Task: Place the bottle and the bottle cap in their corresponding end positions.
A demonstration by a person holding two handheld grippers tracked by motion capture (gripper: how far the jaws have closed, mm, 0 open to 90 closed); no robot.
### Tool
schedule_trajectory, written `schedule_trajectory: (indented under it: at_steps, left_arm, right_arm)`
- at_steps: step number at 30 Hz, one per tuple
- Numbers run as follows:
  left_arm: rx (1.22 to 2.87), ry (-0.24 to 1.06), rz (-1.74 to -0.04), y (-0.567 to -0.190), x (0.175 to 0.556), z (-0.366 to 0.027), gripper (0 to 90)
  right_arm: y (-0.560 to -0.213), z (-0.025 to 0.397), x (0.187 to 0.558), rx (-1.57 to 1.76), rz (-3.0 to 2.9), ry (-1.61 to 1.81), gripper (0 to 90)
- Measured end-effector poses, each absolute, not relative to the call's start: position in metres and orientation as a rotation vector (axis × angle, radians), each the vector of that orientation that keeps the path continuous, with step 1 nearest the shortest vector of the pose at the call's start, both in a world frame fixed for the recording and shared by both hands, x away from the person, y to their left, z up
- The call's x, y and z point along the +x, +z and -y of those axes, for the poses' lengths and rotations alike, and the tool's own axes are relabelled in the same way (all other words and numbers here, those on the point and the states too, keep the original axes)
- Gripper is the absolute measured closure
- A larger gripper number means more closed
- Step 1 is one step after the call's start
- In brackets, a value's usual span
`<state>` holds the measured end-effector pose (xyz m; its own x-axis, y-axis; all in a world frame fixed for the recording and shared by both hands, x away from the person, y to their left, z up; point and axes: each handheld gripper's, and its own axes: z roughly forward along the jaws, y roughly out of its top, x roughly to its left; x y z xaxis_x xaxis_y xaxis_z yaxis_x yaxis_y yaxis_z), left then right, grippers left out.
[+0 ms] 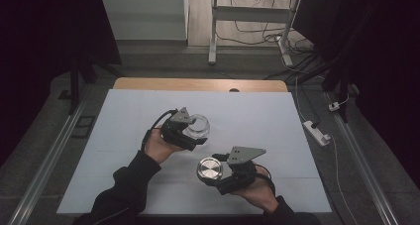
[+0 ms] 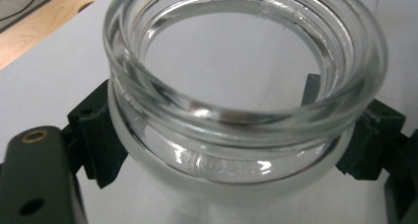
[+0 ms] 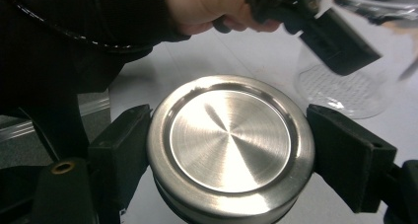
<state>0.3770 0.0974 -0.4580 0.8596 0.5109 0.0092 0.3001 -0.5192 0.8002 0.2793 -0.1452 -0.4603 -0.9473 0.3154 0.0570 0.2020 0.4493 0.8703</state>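
Observation:
A clear glass jar [image 1: 200,126] with its mouth open stands near the middle of the white table, and my left gripper [image 1: 194,134] is shut on it. In the left gripper view the jar [image 2: 241,61] has a black pad [image 2: 98,140] pressing its neck on each side. My right gripper [image 1: 214,174] is shut on a round brushed-steel lid [image 1: 210,168], a short way in front of the jar and slightly to its right. In the right gripper view the lid [image 3: 229,140] sits flat between the pads [image 3: 345,155], with the jar [image 3: 345,88] and the left gripper [image 3: 332,41] beyond it.
A white sheet [image 1: 129,136] covers the table, with a wooden strip [image 1: 198,84] along the far edge. A power strip [image 1: 317,132] and cables lie on the floor to the right. A white desk frame [image 1: 213,31] stands beyond the table.

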Motion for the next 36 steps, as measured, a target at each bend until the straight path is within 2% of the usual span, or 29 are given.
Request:
schedule_trajectory:
  at_steps: [36]
  left_arm:
    - [2.122, 0.341, -0.680, -0.492, 0.414, -0.090, 15.7]
  right_arm:
    - [-0.510, 0.112, 0.299, 0.469, -2.626, 1.416, 19.6]
